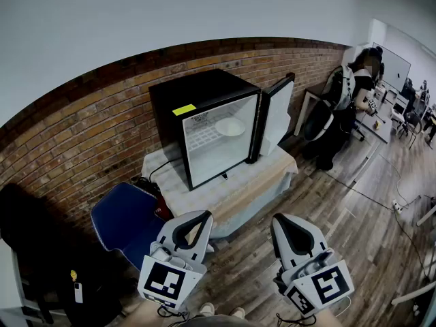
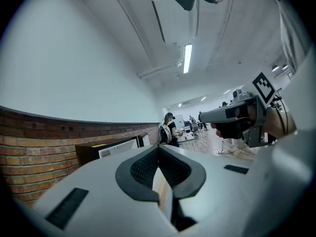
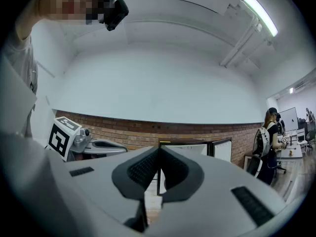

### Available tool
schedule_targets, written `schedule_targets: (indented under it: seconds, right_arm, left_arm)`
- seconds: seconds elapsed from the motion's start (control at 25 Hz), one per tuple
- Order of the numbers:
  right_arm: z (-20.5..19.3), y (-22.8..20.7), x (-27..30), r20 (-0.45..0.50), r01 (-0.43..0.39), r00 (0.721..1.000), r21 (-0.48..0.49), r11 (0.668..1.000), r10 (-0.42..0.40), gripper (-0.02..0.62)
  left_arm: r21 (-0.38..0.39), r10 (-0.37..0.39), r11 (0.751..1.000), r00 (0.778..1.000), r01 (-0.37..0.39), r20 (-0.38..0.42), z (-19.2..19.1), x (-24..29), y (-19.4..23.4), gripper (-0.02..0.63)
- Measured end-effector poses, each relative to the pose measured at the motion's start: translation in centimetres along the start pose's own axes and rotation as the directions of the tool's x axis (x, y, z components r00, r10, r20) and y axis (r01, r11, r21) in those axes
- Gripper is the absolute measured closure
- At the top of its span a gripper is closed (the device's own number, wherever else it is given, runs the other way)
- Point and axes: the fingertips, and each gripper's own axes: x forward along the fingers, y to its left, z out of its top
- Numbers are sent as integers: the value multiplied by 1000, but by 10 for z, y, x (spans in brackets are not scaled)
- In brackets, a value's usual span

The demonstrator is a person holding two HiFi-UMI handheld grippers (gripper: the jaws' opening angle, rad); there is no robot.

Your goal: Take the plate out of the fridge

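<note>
A black mini fridge [image 1: 204,125] stands on a cloth-covered low table [image 1: 235,186] against the brick wall. Its door [image 1: 278,114] is swung open to the right. A white plate [image 1: 230,126] lies on the upper wire shelf inside. My left gripper [image 1: 196,218] and right gripper [image 1: 283,221] are held low in front of the table, well short of the fridge. Both are shut with nothing between the jaws. In the left gripper view the jaw tips [image 2: 159,147] meet, and the fridge [image 2: 106,149] shows beyond. The right gripper view shows closed tips [image 3: 158,150] aimed at the fridge [image 3: 190,149].
A blue chair [image 1: 126,220] stands left of the table, with dark bags [image 1: 41,251] further left. A person [image 1: 351,90] works at a desk at the far right. Cables [image 1: 381,199] run across the wooden floor to the right.
</note>
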Motion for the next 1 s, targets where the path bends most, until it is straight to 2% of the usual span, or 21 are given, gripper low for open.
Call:
schedule_targets:
  seconds: [0.6, 1.0]
  right_arm:
    - [-3, -17, -13, 0, 5, 1000, 24, 1000, -5, 565]
    - [-14, -33, -25, -15, -8, 1000, 33, 999, 9, 565]
  left_arm:
    - [10, -25, 1000, 1000, 25, -8, 5, 8, -22, 588]
    - [-5, -10, 1000, 1000, 10, -19, 1, 19, -40, 588]
